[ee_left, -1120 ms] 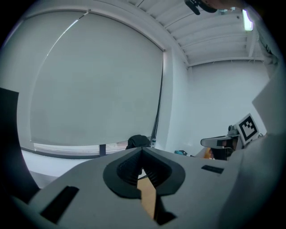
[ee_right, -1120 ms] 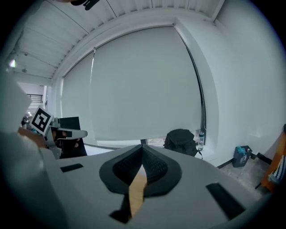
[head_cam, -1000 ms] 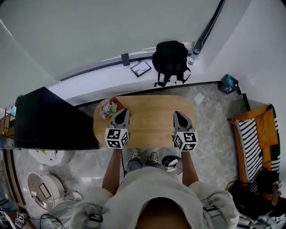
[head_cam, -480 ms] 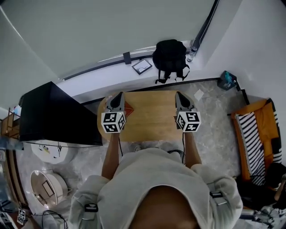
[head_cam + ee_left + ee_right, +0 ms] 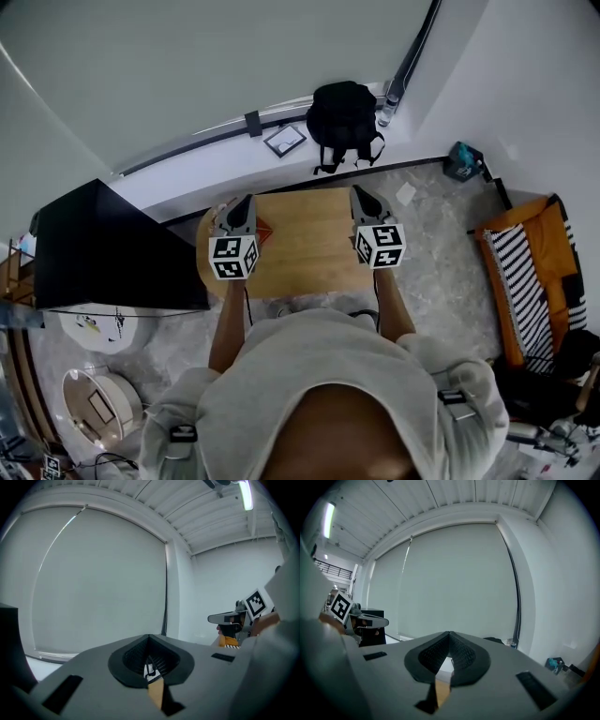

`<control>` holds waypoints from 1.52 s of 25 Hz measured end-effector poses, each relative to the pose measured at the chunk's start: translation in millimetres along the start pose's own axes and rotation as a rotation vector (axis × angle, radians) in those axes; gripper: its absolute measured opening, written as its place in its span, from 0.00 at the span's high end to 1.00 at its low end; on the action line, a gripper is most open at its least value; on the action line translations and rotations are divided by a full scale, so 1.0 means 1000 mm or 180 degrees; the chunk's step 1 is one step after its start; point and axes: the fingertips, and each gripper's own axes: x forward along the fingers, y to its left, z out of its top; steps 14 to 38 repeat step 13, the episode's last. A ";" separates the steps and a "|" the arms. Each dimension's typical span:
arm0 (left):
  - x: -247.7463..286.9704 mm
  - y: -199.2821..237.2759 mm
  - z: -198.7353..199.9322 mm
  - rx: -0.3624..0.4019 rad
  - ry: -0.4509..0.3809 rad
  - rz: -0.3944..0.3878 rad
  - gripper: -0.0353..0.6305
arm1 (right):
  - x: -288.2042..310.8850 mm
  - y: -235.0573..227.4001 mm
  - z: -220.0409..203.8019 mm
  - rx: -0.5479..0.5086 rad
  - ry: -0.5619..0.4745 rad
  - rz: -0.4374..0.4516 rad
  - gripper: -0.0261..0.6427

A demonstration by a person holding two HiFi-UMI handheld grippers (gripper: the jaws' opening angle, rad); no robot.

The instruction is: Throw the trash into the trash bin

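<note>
In the head view my left gripper [image 5: 244, 201] and right gripper [image 5: 358, 192] are held up side by side over a small wooden table [image 5: 307, 246], both shut with nothing between the jaws. A red-orange scrap of trash [image 5: 264, 228] peeks out beside the left gripper; the rest of it is hidden under that gripper. In the left gripper view the jaws [image 5: 149, 640] meet against a pale blind, with the right gripper [image 5: 230, 618] off to the side. The right gripper view shows shut jaws [image 5: 449, 637] and the left gripper [image 5: 366, 618]. I cannot make out a trash bin for certain.
A black cabinet [image 5: 105, 248] stands left of the table. A black backpack [image 5: 343, 116] and a framed picture [image 5: 284, 140] sit on the sill behind. An orange striped seat [image 5: 527, 281] is at the right, a round white device [image 5: 94, 405] on the floor at the lower left.
Both grippers have risen and now hang over the table's far half. The crumpled trash at the table's left end is now mostly covered by the left gripper.
</note>
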 end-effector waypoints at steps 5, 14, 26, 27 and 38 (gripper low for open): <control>0.003 0.003 0.000 -0.0026 0.0004 -0.0044 0.92 | 0.005 0.007 0.002 -0.0063 0.0018 0.0028 0.92; 0.014 0.004 0.009 0.0050 0.0007 -0.0123 0.92 | 0.011 0.004 0.008 -0.0076 -0.0003 0.0026 0.92; 0.014 0.004 0.009 0.0050 0.0007 -0.0123 0.92 | 0.011 0.004 0.008 -0.0076 -0.0003 0.0026 0.92; 0.014 0.004 0.009 0.0050 0.0007 -0.0123 0.92 | 0.011 0.004 0.008 -0.0076 -0.0003 0.0026 0.92; 0.014 0.004 0.009 0.0050 0.0007 -0.0123 0.92 | 0.011 0.004 0.008 -0.0076 -0.0003 0.0026 0.92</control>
